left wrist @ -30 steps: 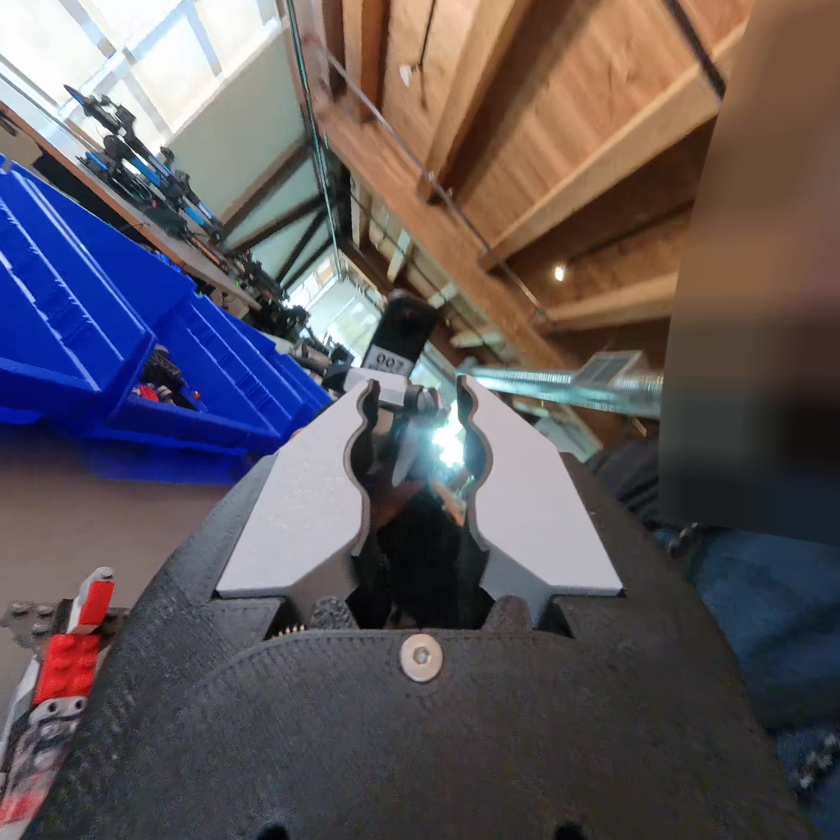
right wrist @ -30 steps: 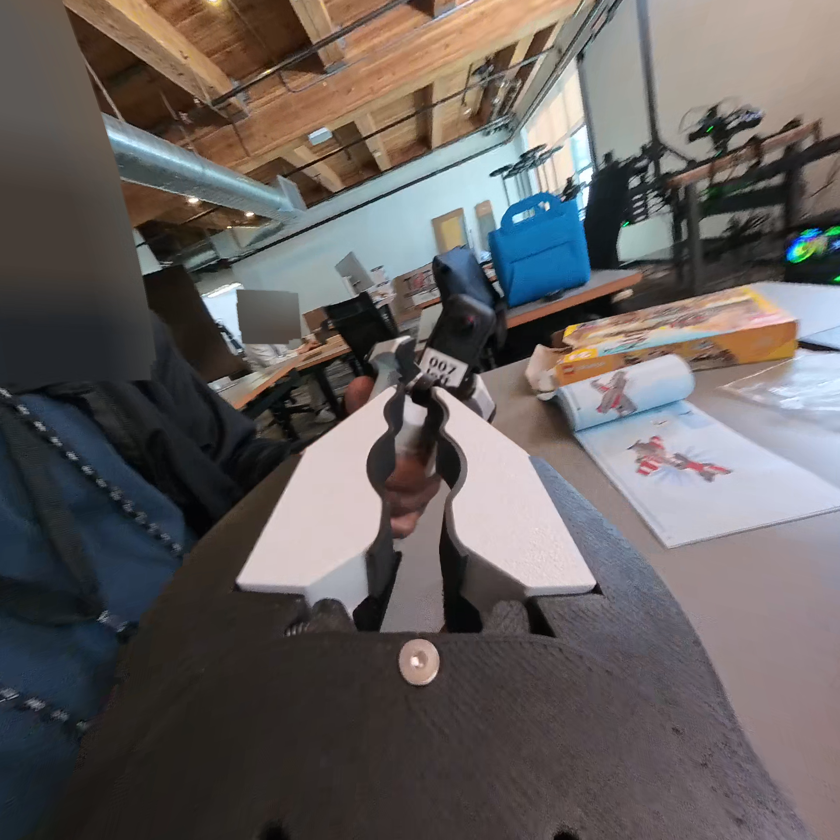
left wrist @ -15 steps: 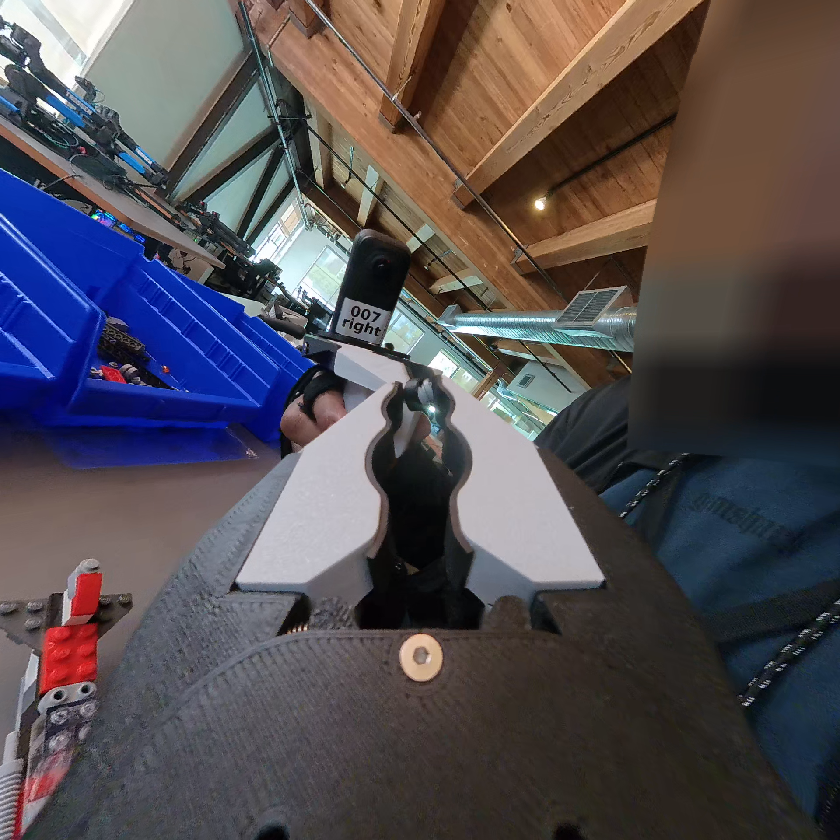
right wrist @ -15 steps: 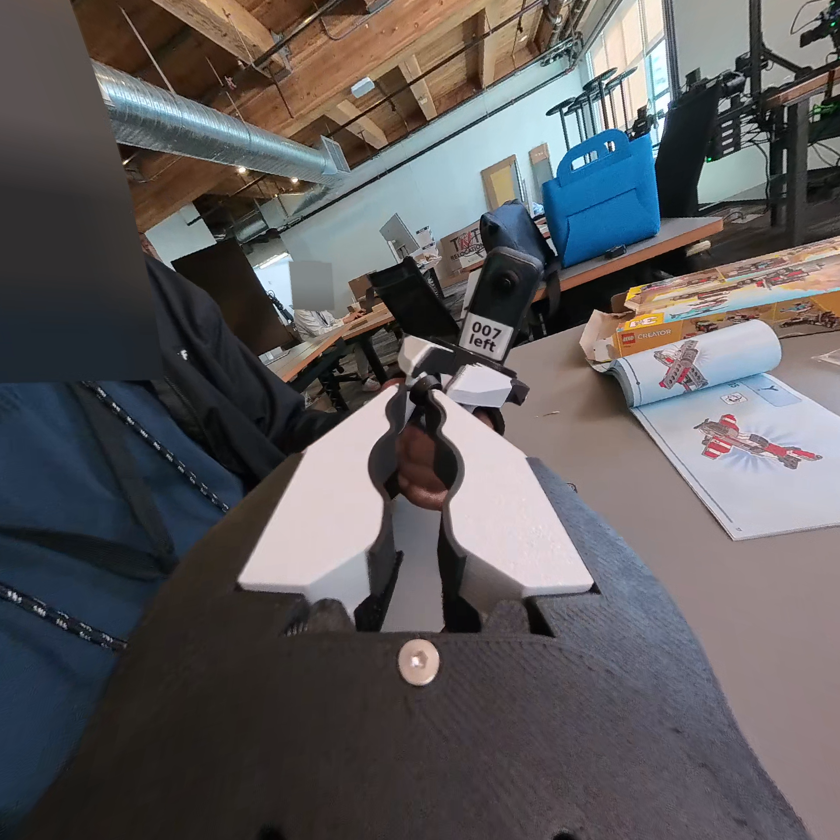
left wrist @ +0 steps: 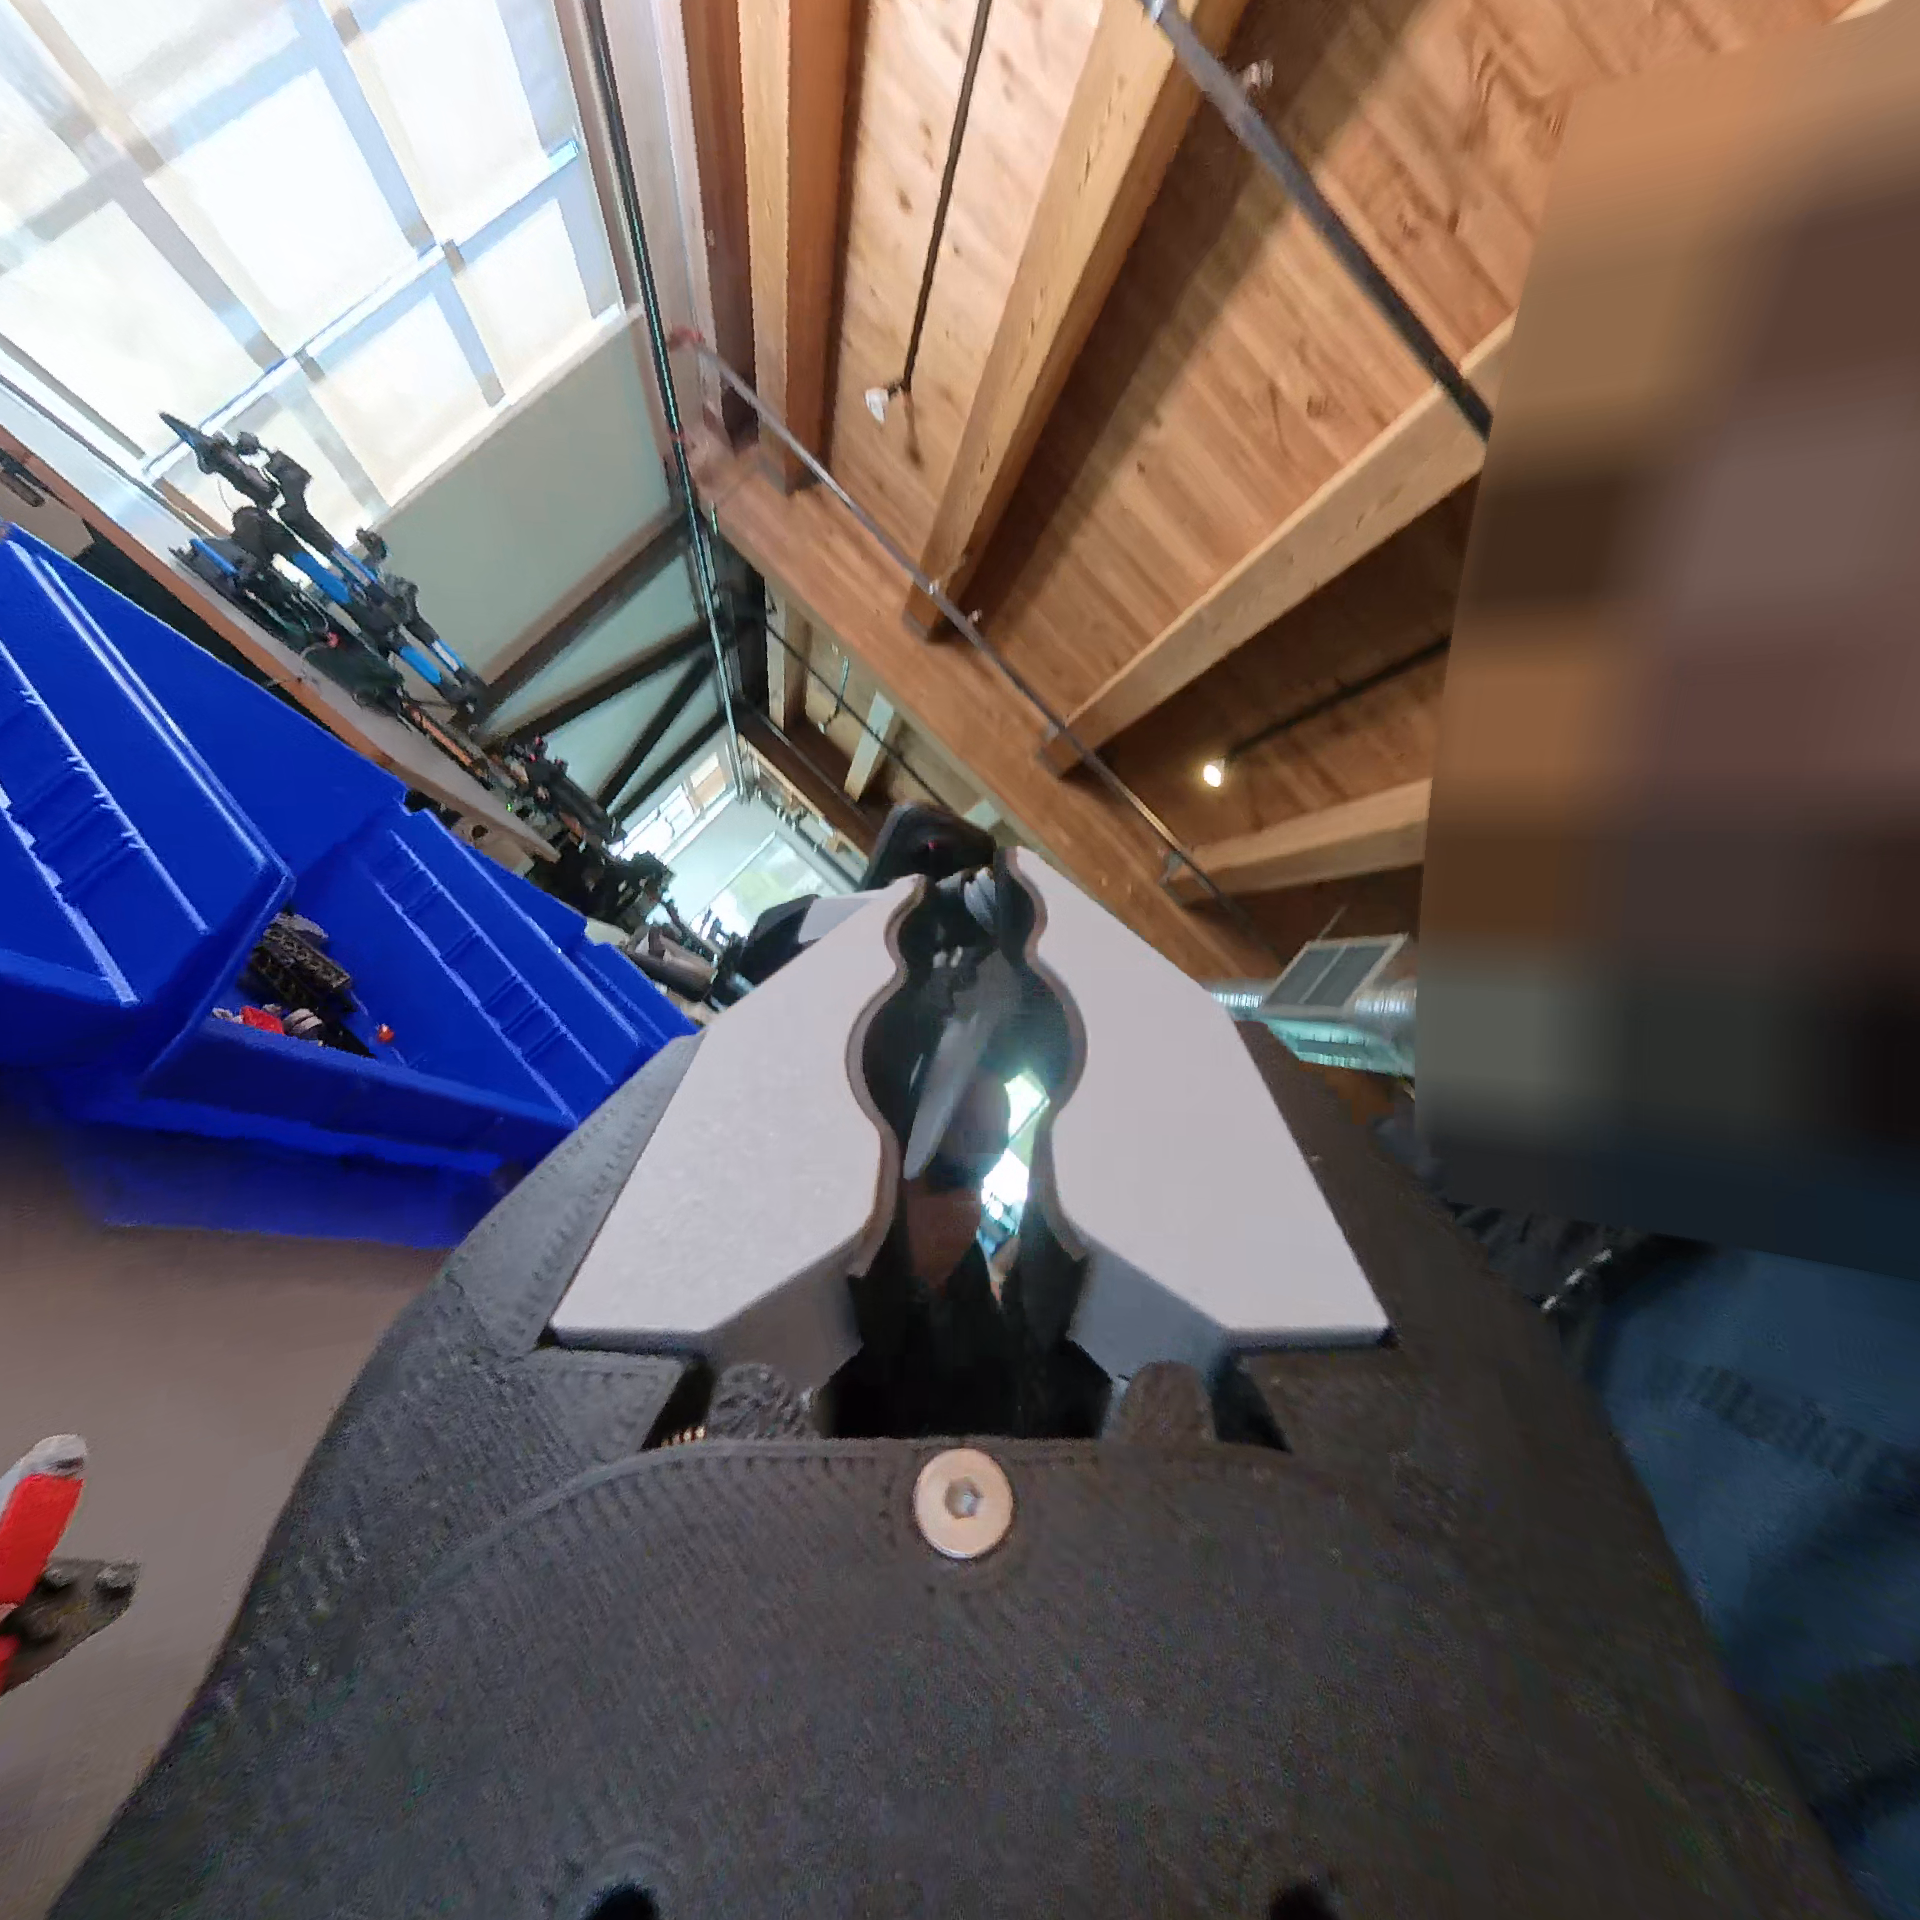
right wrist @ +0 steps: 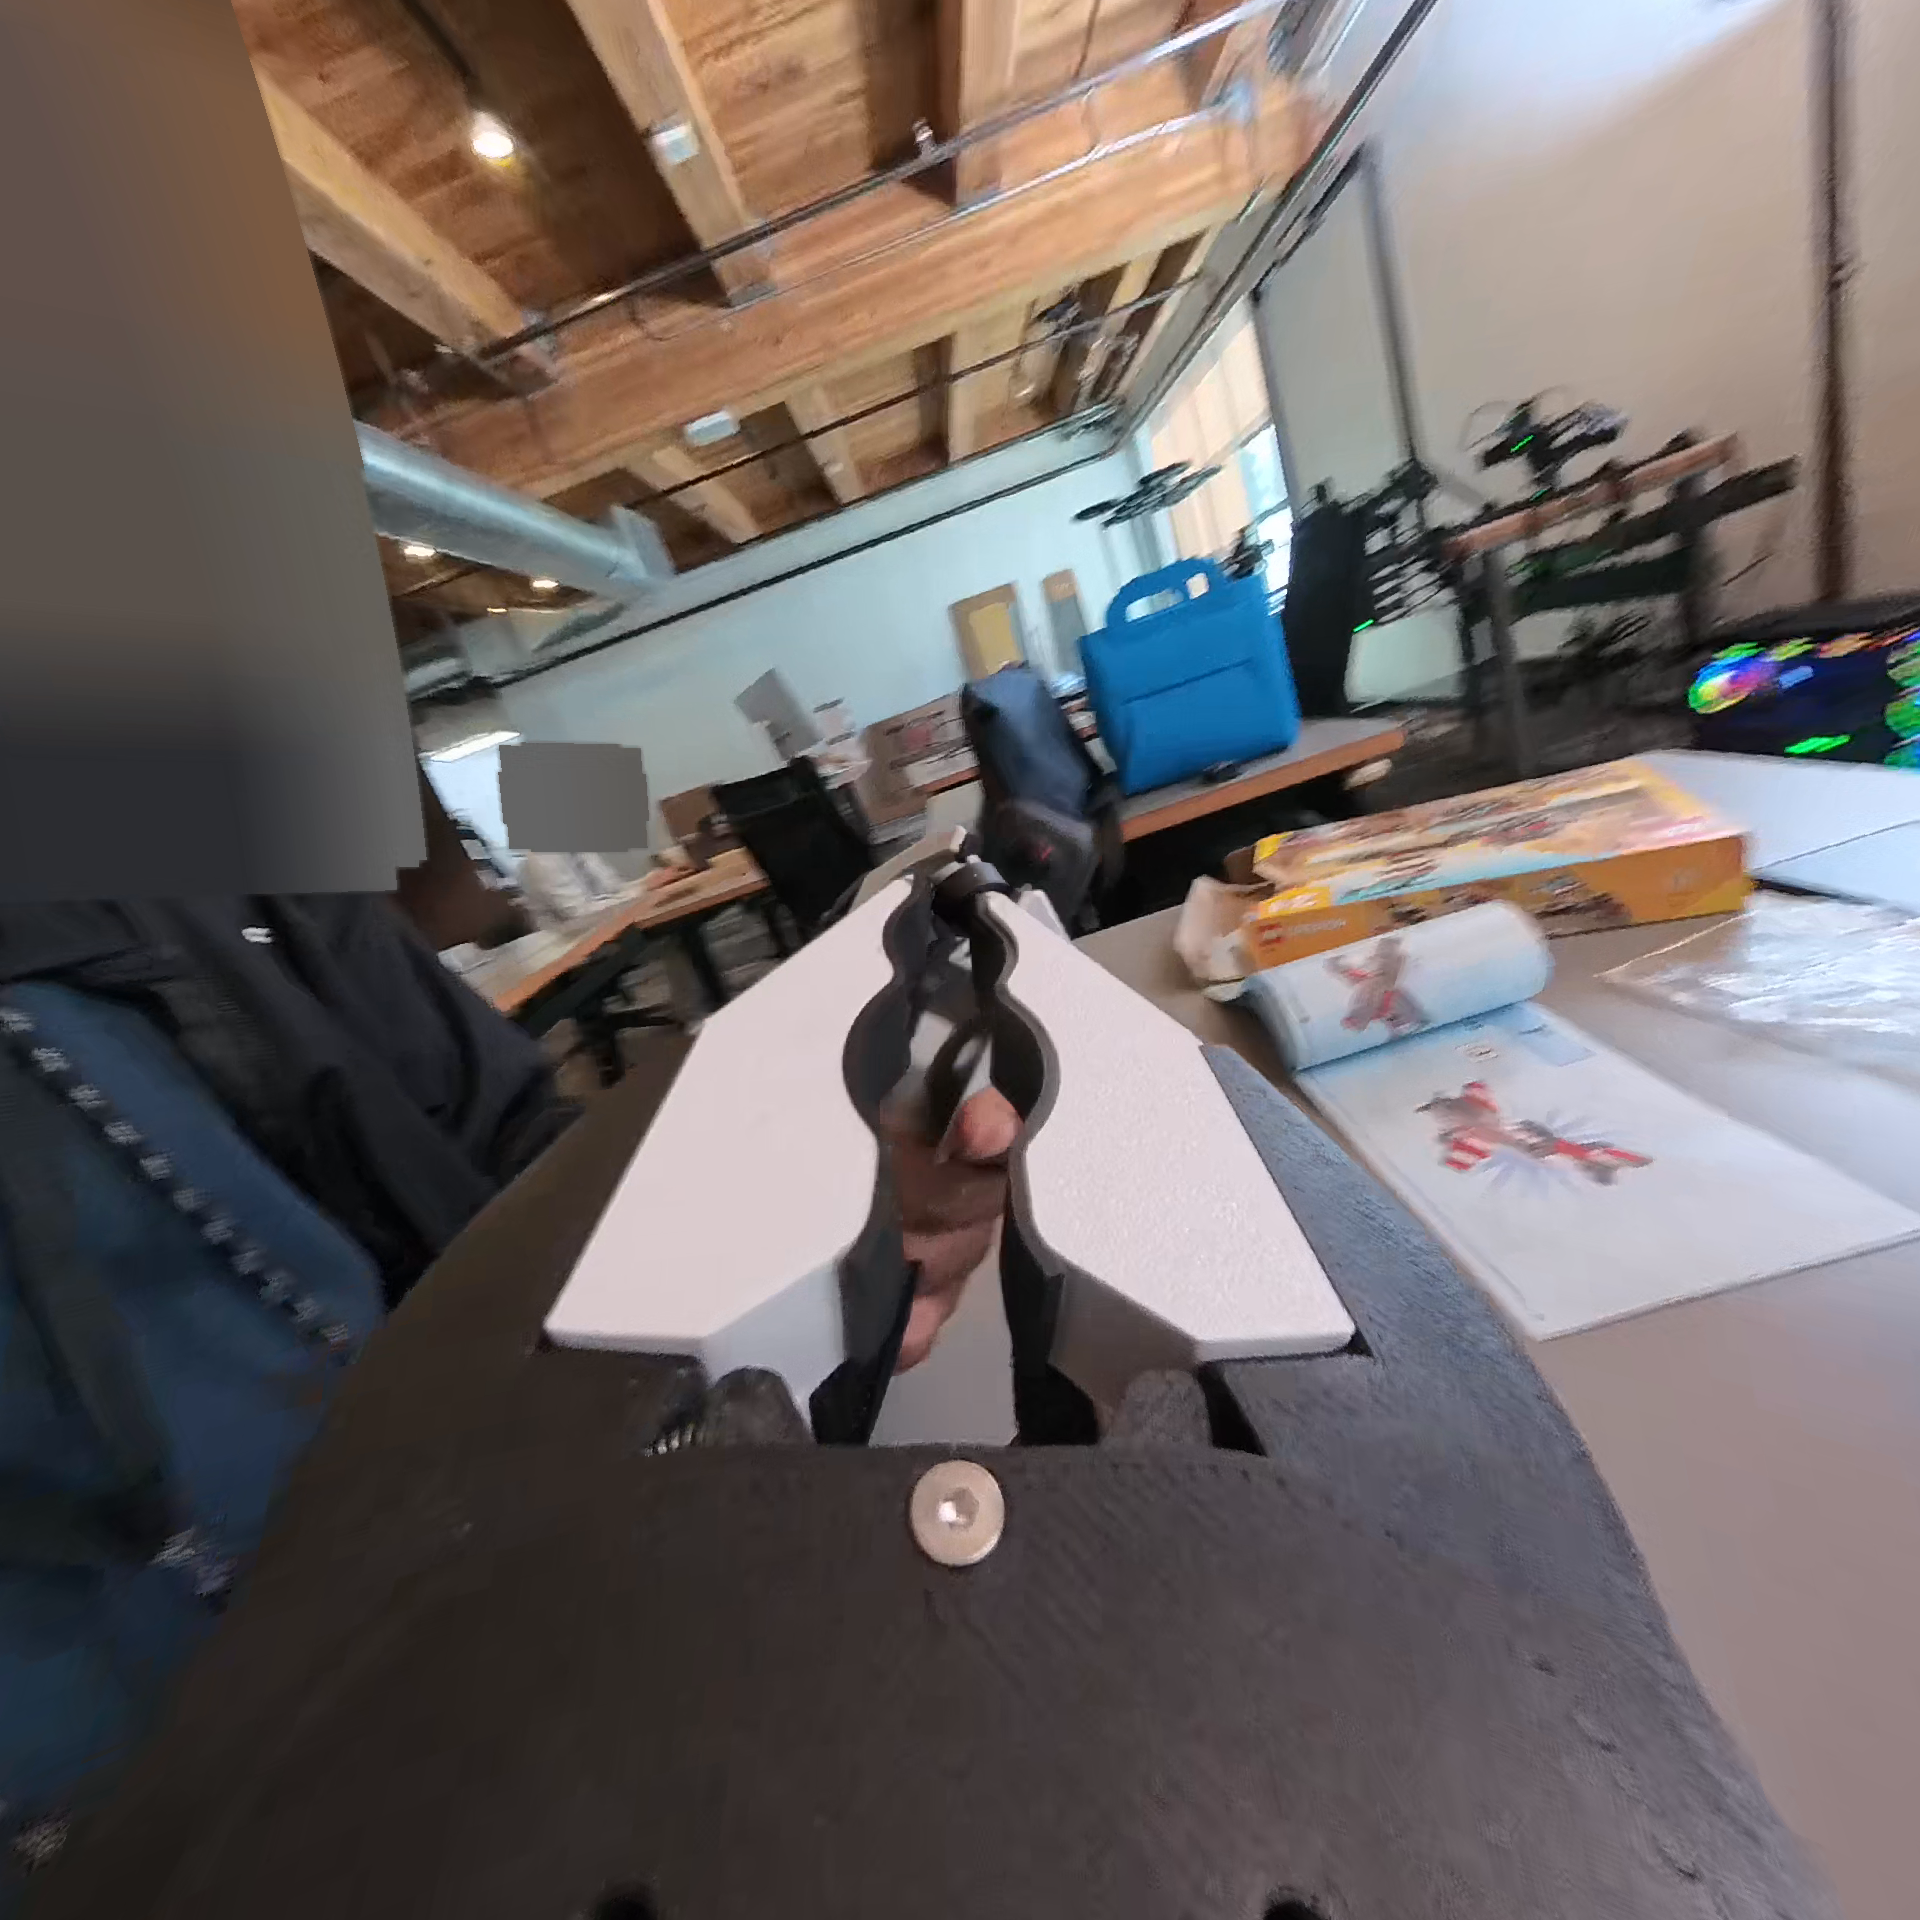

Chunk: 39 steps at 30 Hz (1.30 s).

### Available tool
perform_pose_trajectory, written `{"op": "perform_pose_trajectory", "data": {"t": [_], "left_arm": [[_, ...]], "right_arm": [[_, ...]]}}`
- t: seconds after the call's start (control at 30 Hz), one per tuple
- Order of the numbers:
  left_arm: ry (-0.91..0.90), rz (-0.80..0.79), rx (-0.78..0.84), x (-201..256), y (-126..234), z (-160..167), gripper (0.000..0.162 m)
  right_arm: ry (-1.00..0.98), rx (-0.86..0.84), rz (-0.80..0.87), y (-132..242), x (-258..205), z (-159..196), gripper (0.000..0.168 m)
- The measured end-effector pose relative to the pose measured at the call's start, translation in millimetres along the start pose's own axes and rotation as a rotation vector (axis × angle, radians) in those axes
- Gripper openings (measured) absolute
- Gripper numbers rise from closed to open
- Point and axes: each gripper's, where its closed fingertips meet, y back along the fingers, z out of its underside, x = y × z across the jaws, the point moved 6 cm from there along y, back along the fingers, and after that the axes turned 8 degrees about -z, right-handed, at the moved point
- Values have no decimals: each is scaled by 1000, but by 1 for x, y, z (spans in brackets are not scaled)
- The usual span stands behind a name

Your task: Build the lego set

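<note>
1. Grey fingers of the left gripper point(left wrist: 961, 878) are pointing up and away from the table point(left wrist: 187, 1340), their tips drawn close with only a narrow gap between them
2. A small grey piece point(left wrist: 951, 1070) is showing in that gap; I cannot tell whether the tips are pinching it or only framing it
3. White fingers of the right gripper point(right wrist: 961, 883) are hovering above the table, tips almost meeting around something small and dark; whether they are clamping it I cannot tell
4. A hand point(right wrist: 945, 1216) is showing through the gap between the right gripper's fingers, above the table
5. The red and grey model point(left wrist: 36, 1538) is lying on the table at the left gripper's left side, partly cut off by the frame edge
6. Blue bins point(left wrist: 343, 935) are sitting on the table, farther back than the model, one of them holding loose dark and red parts
7. The box point(right wrist: 1507, 862) is lying on the table to the right of the right gripper, with the open booklet point(right wrist: 1579, 1153) lying flat just in front of it, one side curled into a roll
8. A clear bag point(right wrist: 1777, 987) is lying on the table beside the booklet
</note>
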Motion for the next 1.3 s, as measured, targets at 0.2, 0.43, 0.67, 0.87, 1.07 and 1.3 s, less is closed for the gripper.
{"op": "perform_pose_trajectory", "data": {"t": [0.2,0.43,0.67,0.87,1.07,1.3], "left_arm": [[55,-7,135,4,-3,4,11],[-4,38,107,15,-7,4,13],[-100,168,-74,35,-6,3,13],[-179,231,-129,55,-3,-2,17],[-271,301,-135,87,-3,-2,21],[-332,305,-119,116,-12,-9,21]], "right_arm": [[145,8,83,-2,-6,-3,6],[123,10,38,-3,-13,-14,4],[-70,-27,-174,-8,-26,-21,4],[-139,-77,-233,-21,-40,-31,4],[-145,-119,-261,-36,-68,-47,3],[-157,-116,-274,-41,-87,-66,2]]}}
